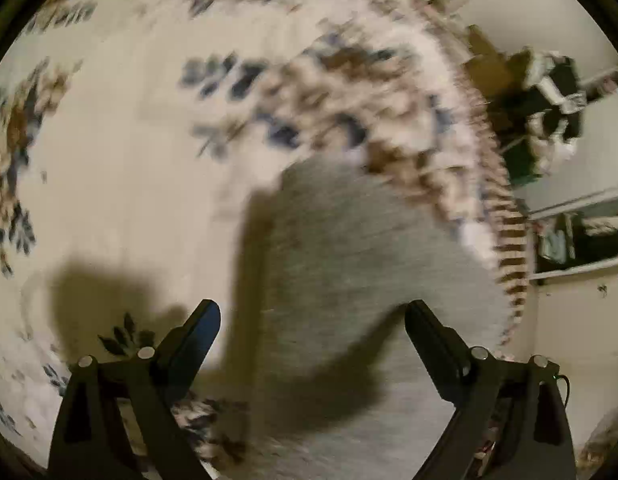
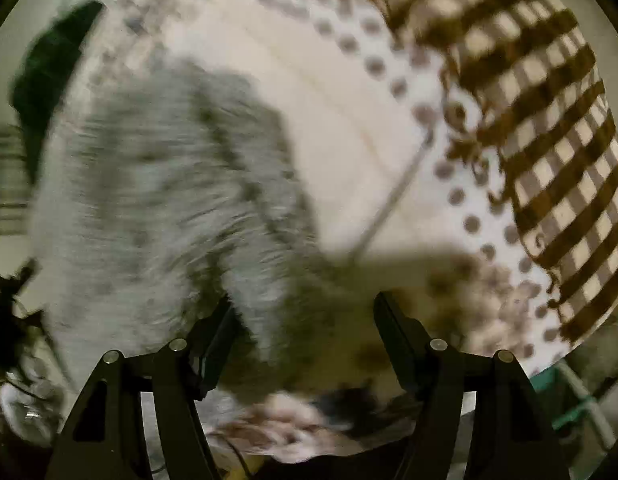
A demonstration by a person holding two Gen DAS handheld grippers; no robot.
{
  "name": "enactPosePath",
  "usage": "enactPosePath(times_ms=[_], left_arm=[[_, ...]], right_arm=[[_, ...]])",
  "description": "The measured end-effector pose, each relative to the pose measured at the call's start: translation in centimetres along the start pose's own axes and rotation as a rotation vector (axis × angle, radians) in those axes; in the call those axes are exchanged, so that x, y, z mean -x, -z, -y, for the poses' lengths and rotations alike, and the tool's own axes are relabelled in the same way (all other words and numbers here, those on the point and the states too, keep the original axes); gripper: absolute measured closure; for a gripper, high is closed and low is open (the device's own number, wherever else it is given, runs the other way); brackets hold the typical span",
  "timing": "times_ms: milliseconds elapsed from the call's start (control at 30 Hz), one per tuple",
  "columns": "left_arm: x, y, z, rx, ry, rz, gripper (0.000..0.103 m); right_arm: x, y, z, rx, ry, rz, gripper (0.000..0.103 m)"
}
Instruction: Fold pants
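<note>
1. Cream cloth with blue and brown flower prints [image 1: 121, 152] covers the surface under everything; it carries a dotted band [image 2: 461, 184] and a brown checked border [image 2: 557, 128] along its far edge. Both views are smeared by motion blur, so fine detail is lost.
2. Grey pants [image 1: 349, 240] lie on this cloth. In the left wrist view they spread from the middle of the frame down toward the lower edge, with a dark shadow along their left side.
3. In the right wrist view the pants [image 2: 157, 184] fill the left half of the frame, and a narrower part of them runs down toward the gripper's left finger. How they are folded cannot be told through the blur.
4. The left gripper [image 1: 313, 316] is spread wide with nothing between its fingers. It hangs over the pants, and whether it touches the fabric cannot be told.
5. The right gripper [image 2: 305, 308] is likewise spread wide and holds nothing. Its left finger sits just beside the edge of the grey fabric; contact cannot be judged.
6. Past the border of the cloth, the left wrist view shows pale walls and shelves with dark clutter [image 1: 549, 96].
7. A dark green shape [image 2: 49, 72] sits at the upper left of the right wrist view, too blurred to name.
</note>
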State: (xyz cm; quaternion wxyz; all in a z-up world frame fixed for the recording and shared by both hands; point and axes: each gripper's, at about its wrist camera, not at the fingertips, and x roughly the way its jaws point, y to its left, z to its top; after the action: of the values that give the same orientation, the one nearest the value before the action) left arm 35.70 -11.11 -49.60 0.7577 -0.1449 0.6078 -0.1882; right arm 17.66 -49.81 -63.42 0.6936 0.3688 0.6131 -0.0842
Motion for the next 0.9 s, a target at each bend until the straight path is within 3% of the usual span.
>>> enactPosePath(times_ms=[100, 200, 300, 400, 500, 567, 667, 733, 767, 800, 900], left_arm=[[1.3, -0.9, 3.0, -0.079, 0.019, 0.045, 0.009], [-1.9, -2.4, 3.9, -0.118, -0.039, 0.000, 0.009], [-5.9, -3.5, 2.2, -0.093, -0.103, -0.058, 0.008], [-7.3, -4.3, -0.8, -0.010, -0.085, -0.067, 0.007], [-7.6, -4.4, -3.4, 0.057, -0.036, -0.054, 0.007], [-8.1, -4.2, -4.6, 0.090, 0.002, -0.057, 0.001], [-8.3, -4.1, -4.6, 0.108, 0.009, -0.062, 0.001], [-7.0, -4.3, -3.6, 0.097, 0.009, -0.057, 0.001], [-5.8, -4.3, -2.8, 0.083, 0.022, -0.043, 0.001], [-4.4, -4.0, -2.0, 0.067, 0.037, -0.022, 0.001], [-0.3, -2.3, -0.5, 0.040, 0.104, 0.026, 0.001]], right_arm=[[4.2, 0.1, -2.0, 0.015, -0.044, 0.129, 0.032], [6.3, -1.3, -6.2, 0.067, -0.129, 0.203, 0.032], [3.1, -3.8, -11.7, 0.183, -0.199, 0.136, 0.032], [-2.0, -6.0, -14.6, 0.254, -0.119, 0.077, 0.032], [-5.2, -7.1, -14.4, 0.287, 0.005, 0.088, 0.034], [-6.4, -7.4, -13.7, 0.280, 0.010, 0.083, 0.035], [-6.7, -7.8, -14.1, 0.295, 0.013, 0.080, 0.032], [-4.7, -7.5, -13.8, 0.261, -0.067, 0.064, 0.020], [-3.8, -7.7, -13.4, 0.244, -0.106, 0.065, 0.005], [-2.0, -7.2, -12.7, 0.219, -0.147, 0.077, 0.000], [2.6, -4.2, -9.1, 0.134, -0.189, 0.118, 0.000]])
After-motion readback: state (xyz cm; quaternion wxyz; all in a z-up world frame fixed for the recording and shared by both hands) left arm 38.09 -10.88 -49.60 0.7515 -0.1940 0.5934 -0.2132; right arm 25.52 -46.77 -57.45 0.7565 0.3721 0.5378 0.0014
